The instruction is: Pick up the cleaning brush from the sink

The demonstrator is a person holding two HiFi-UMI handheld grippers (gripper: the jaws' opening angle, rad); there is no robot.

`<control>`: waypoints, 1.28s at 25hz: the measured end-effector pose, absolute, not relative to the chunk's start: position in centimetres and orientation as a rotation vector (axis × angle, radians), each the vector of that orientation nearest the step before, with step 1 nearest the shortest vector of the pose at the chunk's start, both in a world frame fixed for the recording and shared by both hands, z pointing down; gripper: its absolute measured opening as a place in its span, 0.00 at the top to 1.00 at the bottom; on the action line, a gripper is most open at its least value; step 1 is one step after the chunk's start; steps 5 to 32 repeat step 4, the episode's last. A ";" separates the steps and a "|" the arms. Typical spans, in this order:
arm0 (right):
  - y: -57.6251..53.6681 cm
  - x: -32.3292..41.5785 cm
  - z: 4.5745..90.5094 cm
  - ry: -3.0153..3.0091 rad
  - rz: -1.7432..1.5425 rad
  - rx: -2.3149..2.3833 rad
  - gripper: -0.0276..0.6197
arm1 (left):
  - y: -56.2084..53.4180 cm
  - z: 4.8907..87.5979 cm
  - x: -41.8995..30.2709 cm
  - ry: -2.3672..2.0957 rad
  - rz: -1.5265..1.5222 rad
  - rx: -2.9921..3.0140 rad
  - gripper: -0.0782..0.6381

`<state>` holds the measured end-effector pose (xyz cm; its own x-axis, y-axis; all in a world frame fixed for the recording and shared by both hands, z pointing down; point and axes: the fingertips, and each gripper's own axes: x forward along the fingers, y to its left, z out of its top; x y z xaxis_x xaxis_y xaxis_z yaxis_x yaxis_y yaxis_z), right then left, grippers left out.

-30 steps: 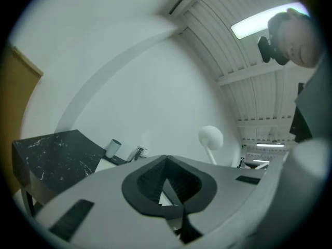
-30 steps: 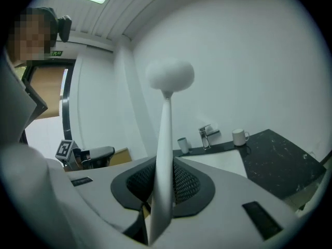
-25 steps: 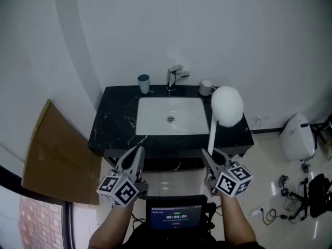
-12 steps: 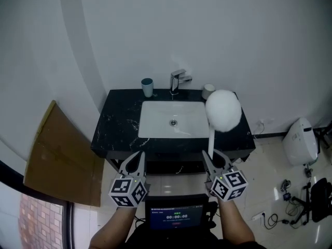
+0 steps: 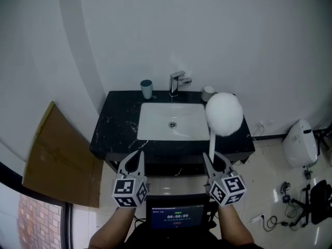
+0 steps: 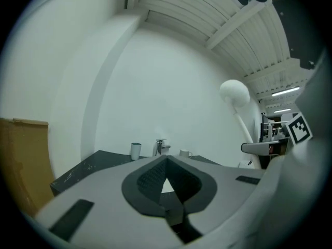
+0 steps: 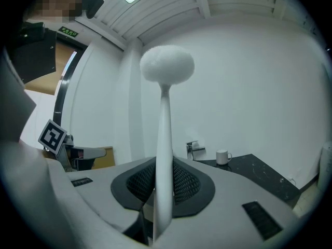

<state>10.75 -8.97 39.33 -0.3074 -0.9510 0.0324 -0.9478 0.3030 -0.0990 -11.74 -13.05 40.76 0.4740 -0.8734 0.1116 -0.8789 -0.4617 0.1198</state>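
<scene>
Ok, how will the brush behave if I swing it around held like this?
The brush probably feels top-heavy: the right gripper pinches its thin handle low down, bulky head far above, so it may pivot. The smooth handle looks slippery. It stands straight, so likely stiff.

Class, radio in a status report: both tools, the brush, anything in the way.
Right tool shut on brush, head upward. Left tool shut, empty. Brush out of sink. Nothing blocking.
</scene>
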 end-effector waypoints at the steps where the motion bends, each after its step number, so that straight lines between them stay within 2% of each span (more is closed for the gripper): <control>1: -8.8 10.7 39.2 2.515 -0.141 -1.835 0.87 | -13.0 40.7 -11.6 -1.533 0.053 2.563 0.87; 32: -8.5 10.8 39.2 2.539 -0.098 -1.853 0.87 | -12.9 40.5 -10.8 -1.480 0.009 2.573 0.87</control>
